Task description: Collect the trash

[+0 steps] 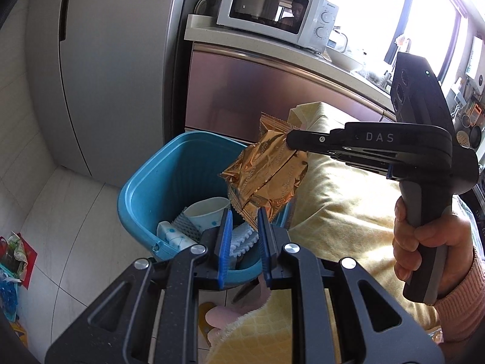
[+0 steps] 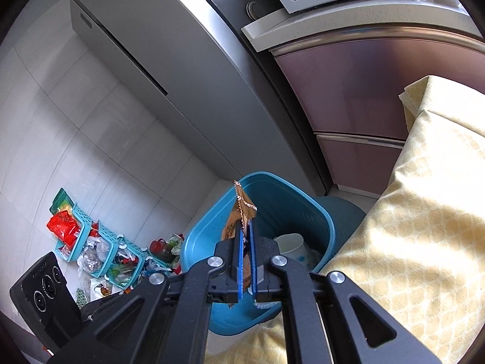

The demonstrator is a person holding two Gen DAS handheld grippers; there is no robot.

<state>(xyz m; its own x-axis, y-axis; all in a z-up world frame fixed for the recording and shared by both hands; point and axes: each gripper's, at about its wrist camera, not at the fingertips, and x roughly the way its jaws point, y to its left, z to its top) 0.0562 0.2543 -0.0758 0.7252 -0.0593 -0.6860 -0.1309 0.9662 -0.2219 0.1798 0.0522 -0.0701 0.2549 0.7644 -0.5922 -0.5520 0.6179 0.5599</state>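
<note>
A: Left view, what do I have?
B: My right tool (image 1: 292, 144) pinches a crinkled gold foil wrapper (image 1: 265, 176) over the ribbed blue plastic bin (image 1: 145, 188); my left tool (image 1: 245, 227) stands slightly apart, empty.
A: Right view?
B: Wrapper (image 2: 239, 209) edge-on between pressed pads, a paper cup (image 2: 289, 245) in the bin (image 2: 303, 200).

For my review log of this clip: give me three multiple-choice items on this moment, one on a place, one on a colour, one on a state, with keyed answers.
1. Where is the paper cup?
A. on the counter
B. inside the bin
C. on the floor tiles

2. What colour is the bin?
A. blue
B. red
C. white

3. What is the right gripper doing?
A. hanging open, empty
B. clamping the bin rim
C. shut on the gold wrapper

Answers: B, the cup lies among trash in the bin; A, its walls are blue; C, the pads pinch the wrapper above the bin.
</note>
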